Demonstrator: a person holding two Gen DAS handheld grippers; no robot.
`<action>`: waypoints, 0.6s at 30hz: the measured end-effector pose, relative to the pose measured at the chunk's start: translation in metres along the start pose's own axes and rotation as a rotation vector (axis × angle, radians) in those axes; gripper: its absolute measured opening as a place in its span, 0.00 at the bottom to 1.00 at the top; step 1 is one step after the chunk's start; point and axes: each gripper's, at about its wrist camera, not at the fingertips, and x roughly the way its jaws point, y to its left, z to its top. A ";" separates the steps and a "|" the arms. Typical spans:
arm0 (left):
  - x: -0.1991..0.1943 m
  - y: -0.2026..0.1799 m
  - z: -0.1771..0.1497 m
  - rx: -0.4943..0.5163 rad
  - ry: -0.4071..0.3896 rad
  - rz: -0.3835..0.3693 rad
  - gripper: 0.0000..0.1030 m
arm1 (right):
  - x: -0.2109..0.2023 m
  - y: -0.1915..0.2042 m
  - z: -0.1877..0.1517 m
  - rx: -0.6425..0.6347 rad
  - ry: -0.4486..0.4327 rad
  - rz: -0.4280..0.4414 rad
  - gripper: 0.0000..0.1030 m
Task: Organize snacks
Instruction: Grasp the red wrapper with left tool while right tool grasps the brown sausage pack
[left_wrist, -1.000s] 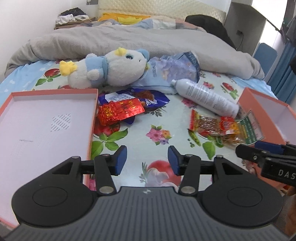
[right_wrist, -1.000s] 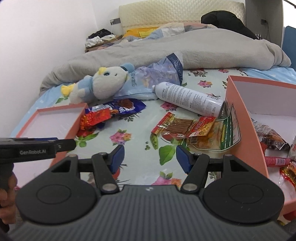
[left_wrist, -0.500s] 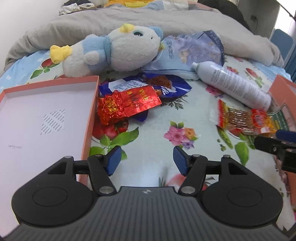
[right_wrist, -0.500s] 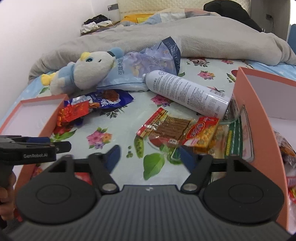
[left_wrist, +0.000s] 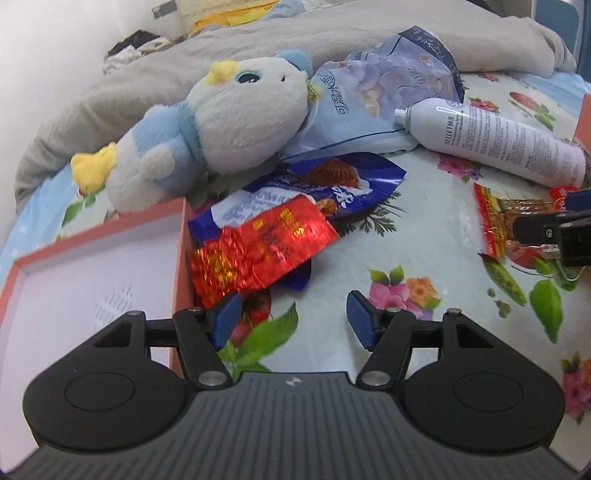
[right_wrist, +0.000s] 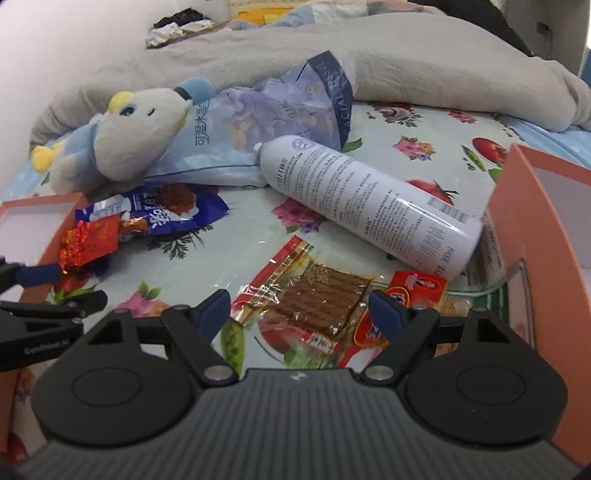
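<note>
Floral sheeting (left_wrist: 424, 236) covers the bed I am working over, with a grey blanket (right_wrist: 406, 62) heaped along its far side. Two orange boxes flank the clutter: the left box (left_wrist: 92, 280) lies open beside my left fingers (left_wrist: 291, 315), and the right box (right_wrist: 532, 206) stands at the edge of the right wrist view. A plush toy (left_wrist: 221, 122) sprawls at the back, its head resting on a pale blue tissue pack (left_wrist: 369, 99). A white spray can (right_wrist: 369, 206) lies on its side, its base near the right box. Nearer the left box, a blue snack bag (left_wrist: 332, 184) sits under a red foil snack (left_wrist: 258, 247), which touches the box wall. A clear packet of brown strips (right_wrist: 317, 295) lies flat just ahead of my right fingers (right_wrist: 300, 314). Both pairs of my fingers are spread apart and grasp nothing; the left pair hangs just short of the red foil snack, the right pair over the near end of the packet.
</note>
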 end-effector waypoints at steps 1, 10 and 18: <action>0.002 -0.001 0.001 0.010 -0.004 0.009 0.66 | 0.003 0.000 0.001 -0.005 0.001 -0.002 0.81; 0.011 -0.009 0.013 0.109 -0.073 0.053 0.67 | 0.028 -0.001 0.008 -0.049 0.046 -0.013 0.82; 0.027 -0.010 0.019 0.160 -0.081 0.078 0.67 | 0.041 0.004 0.002 -0.099 0.062 -0.018 0.90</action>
